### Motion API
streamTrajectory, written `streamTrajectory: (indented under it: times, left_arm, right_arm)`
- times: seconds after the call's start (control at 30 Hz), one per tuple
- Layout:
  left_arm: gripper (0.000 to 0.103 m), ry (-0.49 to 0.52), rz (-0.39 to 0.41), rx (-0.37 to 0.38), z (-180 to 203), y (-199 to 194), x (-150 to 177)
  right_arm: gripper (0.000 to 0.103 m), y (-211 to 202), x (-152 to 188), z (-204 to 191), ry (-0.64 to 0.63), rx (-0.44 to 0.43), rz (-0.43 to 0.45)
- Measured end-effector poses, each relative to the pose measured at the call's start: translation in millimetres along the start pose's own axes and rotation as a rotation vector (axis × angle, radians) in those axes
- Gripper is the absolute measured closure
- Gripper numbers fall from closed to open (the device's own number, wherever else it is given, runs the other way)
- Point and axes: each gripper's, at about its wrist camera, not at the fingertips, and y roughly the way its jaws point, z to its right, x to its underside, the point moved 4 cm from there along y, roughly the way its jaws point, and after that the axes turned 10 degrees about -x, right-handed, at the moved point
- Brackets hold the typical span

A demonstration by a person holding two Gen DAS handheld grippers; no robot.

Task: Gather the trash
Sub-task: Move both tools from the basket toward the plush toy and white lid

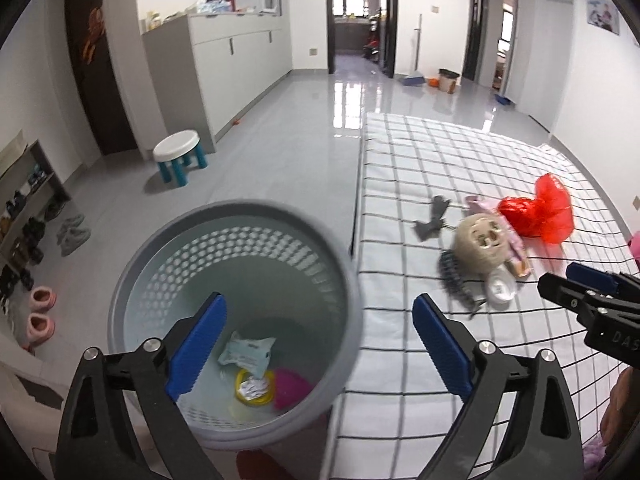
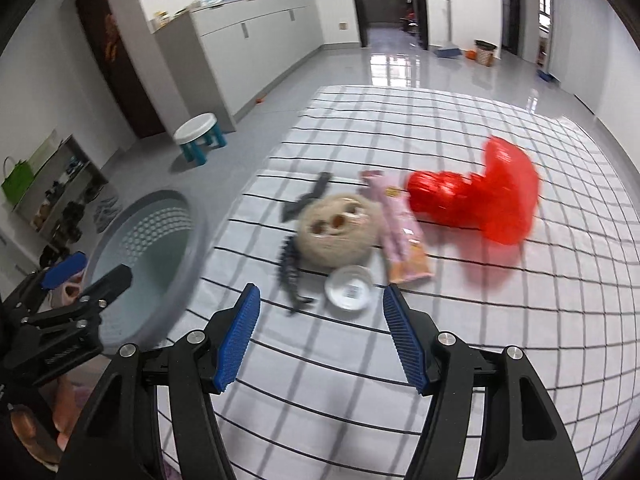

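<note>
My left gripper (image 1: pixel 318 304) is open over the grey perforated bin (image 1: pixel 132 280), nothing between its blue pads. In the bin lie a white-blue wrapper (image 1: pixel 248 352), a yellow ring with crumpled paper (image 1: pixel 254 390) and a magenta piece (image 1: pixel 290 388). My right gripper (image 2: pixel 321 290) is open and empty above the checked bed sheet (image 2: pixel 440 340), just short of a small white round lid (image 2: pixel 348 290). Behind the lid lie a beige plush toy (image 2: pixel 334 236), a pink snack packet (image 2: pixel 400 232), a red plastic bag (image 2: pixel 480 200) and dark grey scraps (image 2: pixel 308 196).
The bin stands on the floor against the bed's left edge. A white and teal stool (image 1: pixel 180 156) is further out on the grey floor. A shoe rack (image 1: pixel 24 208) and pink slippers (image 1: pixel 40 312) line the left wall. A dustpan and another bin (image 1: pixel 448 80) are far back.
</note>
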Motion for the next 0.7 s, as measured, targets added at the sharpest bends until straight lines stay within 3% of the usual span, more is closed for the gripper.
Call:
streamTrajectory:
  times: [0.43, 0.7]
  left_arm:
    - [0.007, 0.014, -0.002, 0.065, 36.1, 9.0, -16.8]
    - [0.007, 0.012, -0.041, 0.051, 39.4, 28.7, -7.0]
  right_arm:
    - [0.042, -10.8, 4.7, 25.9, 0.03, 0.044, 0.032]
    - [0.04, -3.0, 6.1, 31.7, 0.039, 0.043, 0.018]
